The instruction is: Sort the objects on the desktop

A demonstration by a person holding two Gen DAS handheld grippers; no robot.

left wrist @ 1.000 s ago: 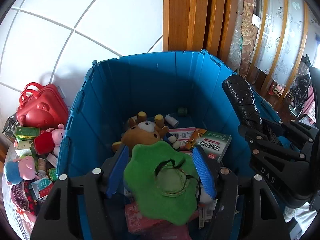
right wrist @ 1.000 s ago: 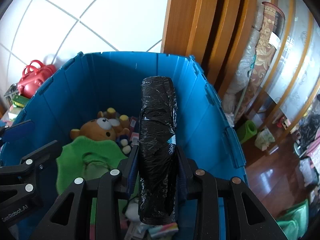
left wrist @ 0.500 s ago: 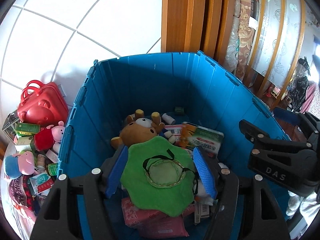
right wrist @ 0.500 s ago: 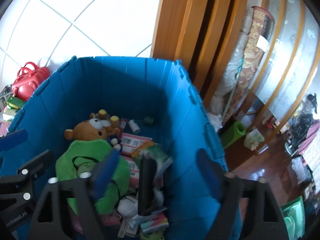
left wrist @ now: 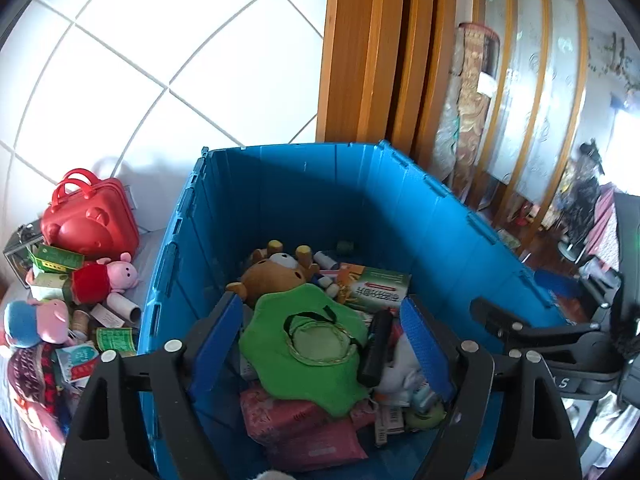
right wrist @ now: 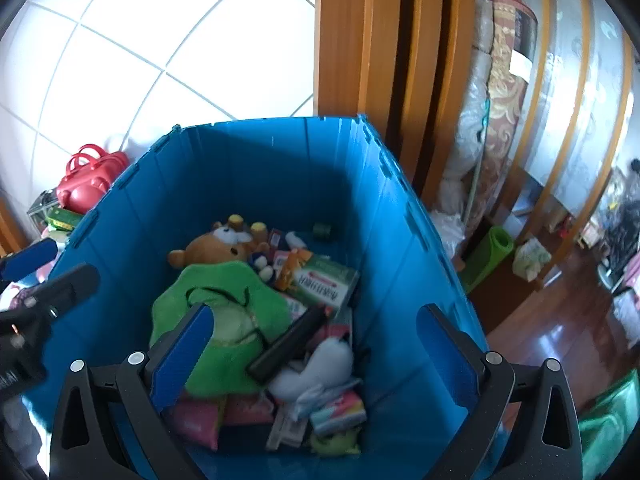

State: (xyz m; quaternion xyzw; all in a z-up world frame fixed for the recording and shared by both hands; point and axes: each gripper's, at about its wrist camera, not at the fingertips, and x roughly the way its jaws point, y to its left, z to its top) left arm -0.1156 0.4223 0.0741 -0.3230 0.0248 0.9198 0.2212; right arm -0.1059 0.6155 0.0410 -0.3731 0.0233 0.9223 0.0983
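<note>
A blue bin (left wrist: 420, 216) (right wrist: 400, 240) holds a brown bear plush (left wrist: 272, 276) (right wrist: 216, 246), a green flower-shaped hat (left wrist: 308, 340) (right wrist: 224, 312), a green and white box (left wrist: 376, 288) (right wrist: 324, 280), pink packets and a black wrapped roll (left wrist: 376, 344) (right wrist: 288, 344) lying on the pile. My left gripper (left wrist: 320, 344) is open and empty above the bin. My right gripper (right wrist: 312, 344) is open and empty above the bin too.
Left of the bin lie a red case (left wrist: 86, 220) (right wrist: 86, 182), pig plushes (left wrist: 108, 280), small green boxes (left wrist: 56, 256) and tubes. A wooden door frame (left wrist: 360, 52) stands behind the bin. A rolled rug (right wrist: 504, 80) and wooden floor (right wrist: 560, 320) are to the right.
My right gripper opened and let go of the black roll, which dropped onto the pile in the bin. My left gripper let go of the green hat and rose.
</note>
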